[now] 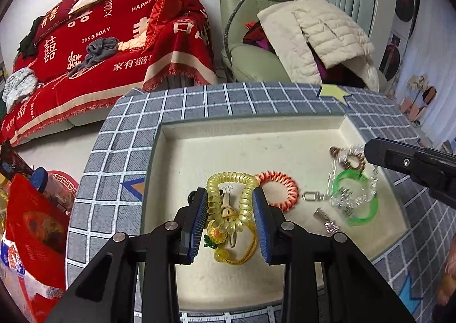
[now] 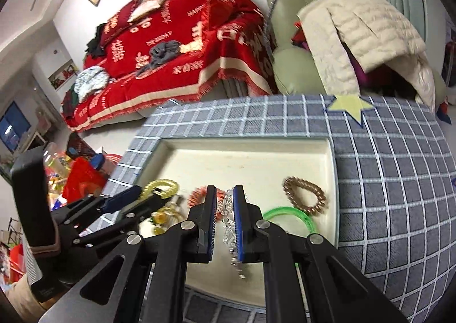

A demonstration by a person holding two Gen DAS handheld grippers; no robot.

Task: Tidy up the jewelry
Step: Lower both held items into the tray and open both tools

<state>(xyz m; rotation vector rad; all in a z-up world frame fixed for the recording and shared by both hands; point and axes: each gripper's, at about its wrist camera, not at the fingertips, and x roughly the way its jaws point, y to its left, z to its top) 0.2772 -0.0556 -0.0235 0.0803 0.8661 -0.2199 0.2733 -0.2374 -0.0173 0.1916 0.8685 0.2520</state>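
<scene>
A cream tray [image 1: 216,149] set in a blue checked cushion holds the jewelry. My left gripper [image 1: 229,200] is open around a yellow coil bracelet [image 1: 228,180] with a yellow charm cord [image 1: 225,237]. My right gripper [image 2: 223,203] is shut on a clear crystal piece [image 2: 226,209] and holds it above the tray; it also shows in the left wrist view [image 1: 350,194]. An orange coil band [image 1: 282,189], a green bangle [image 1: 367,209], a brown coil band [image 2: 306,199] and a silver clasp [image 1: 312,196] lie in the tray.
The checked cushion [image 2: 393,180] surrounds the tray, with a yellow star patch [image 2: 349,105]. A red-covered sofa [image 1: 99,46] and a green armchair with a white jacket [image 1: 313,35] stand behind. Red bags and bottles [image 1: 31,209] sit on the left.
</scene>
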